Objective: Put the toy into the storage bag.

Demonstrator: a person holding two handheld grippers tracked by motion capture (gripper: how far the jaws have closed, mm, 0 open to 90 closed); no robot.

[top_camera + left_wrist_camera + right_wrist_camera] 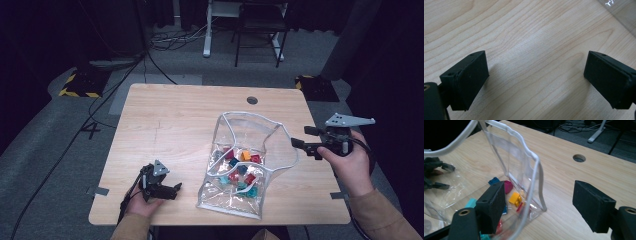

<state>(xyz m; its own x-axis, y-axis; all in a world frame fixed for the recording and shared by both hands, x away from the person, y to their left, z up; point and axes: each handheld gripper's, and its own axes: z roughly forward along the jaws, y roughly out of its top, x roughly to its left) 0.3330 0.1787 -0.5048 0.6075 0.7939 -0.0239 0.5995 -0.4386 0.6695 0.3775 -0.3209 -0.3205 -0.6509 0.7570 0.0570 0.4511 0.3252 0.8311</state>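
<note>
The left gripper [176,190] sits low at the table's [170,120] near edge, well left of the bag [240,200], its 2 jaws spread over bare wood. The bag (clear, white-rimmed) lies right of centre with small coloured blocks [241,170] inside. The right gripper [299,146] hovers just right of the bag, jaws spread, nothing between them.
</note>
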